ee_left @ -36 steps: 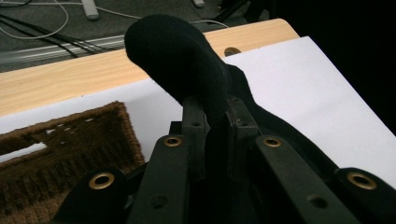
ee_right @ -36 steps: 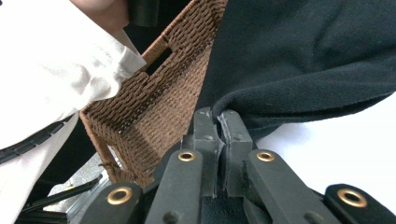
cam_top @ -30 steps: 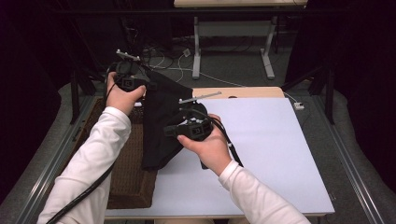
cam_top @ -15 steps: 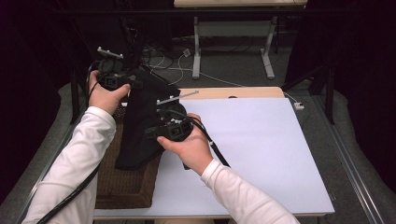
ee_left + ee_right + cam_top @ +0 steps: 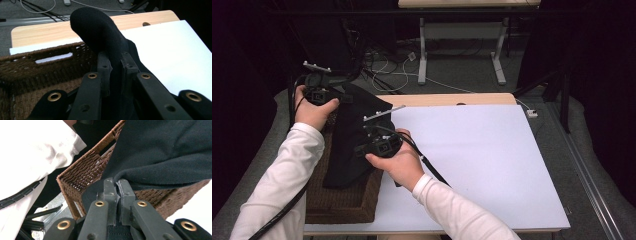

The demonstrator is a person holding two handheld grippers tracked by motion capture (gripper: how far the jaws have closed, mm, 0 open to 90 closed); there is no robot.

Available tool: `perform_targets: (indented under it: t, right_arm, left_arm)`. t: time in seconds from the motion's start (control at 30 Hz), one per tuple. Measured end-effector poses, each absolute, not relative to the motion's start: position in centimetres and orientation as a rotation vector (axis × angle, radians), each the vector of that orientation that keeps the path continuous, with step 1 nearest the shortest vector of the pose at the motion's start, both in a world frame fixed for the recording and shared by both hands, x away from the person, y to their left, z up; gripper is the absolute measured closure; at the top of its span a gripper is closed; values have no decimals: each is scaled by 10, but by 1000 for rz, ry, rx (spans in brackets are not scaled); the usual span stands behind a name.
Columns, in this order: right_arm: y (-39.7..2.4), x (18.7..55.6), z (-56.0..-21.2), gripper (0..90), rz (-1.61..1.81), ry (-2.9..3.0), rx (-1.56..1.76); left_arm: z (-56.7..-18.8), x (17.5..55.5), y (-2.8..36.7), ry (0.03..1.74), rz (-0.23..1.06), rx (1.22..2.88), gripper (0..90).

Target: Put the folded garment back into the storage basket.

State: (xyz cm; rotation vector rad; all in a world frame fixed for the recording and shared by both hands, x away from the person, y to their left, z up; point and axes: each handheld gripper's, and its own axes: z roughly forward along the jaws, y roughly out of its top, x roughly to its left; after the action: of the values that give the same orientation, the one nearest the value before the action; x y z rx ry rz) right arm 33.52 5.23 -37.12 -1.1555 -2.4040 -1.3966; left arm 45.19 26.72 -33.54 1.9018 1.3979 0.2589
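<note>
pinching a fold of the black cloth (image 5: 100, 32), the left tongs (image 5: 115, 60) have their jaws nearly together w/ fabric bulging up past the tips. right tongs (image 5: 116, 185) likewise clamped narrow on a hem of the same cloth, edge caught just at the tips. from the high view, left tongs (image 5: 343, 97) sit at the cloth's far left corner, right tongs (image 5: 362, 150) at its near right side, so the cloth (image 5: 354, 135) hangs stretched btwn them, draped down over the brown wicker basket (image 5: 342, 205). basket sits at the left edge of the bench, just beside the white sheet (image 5: 482, 160) covering most of the bench top; a strip of bare wood (image 5: 452, 99) shows along the far edge. white sleeve (image 5: 282, 185) of the left arm crosses the basket's near left side. cables on the floor (image 5: 412, 65) beyond the bench.
</note>
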Motion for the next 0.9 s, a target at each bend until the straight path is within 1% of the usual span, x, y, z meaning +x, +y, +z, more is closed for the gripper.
perform_targets:
  t: [0.73, 0.9]
  right_arm:
    - [96, 331, -382, 867, -1342, -2436, -1100]
    - [101, 330, -388, 868, -1319, -2436, -1104]
  left_arm:
    - [-337, 446, 299, 1420, 281, 1896, 805]
    - [-347, 447, 300, 1431, 278, 1904, 805]
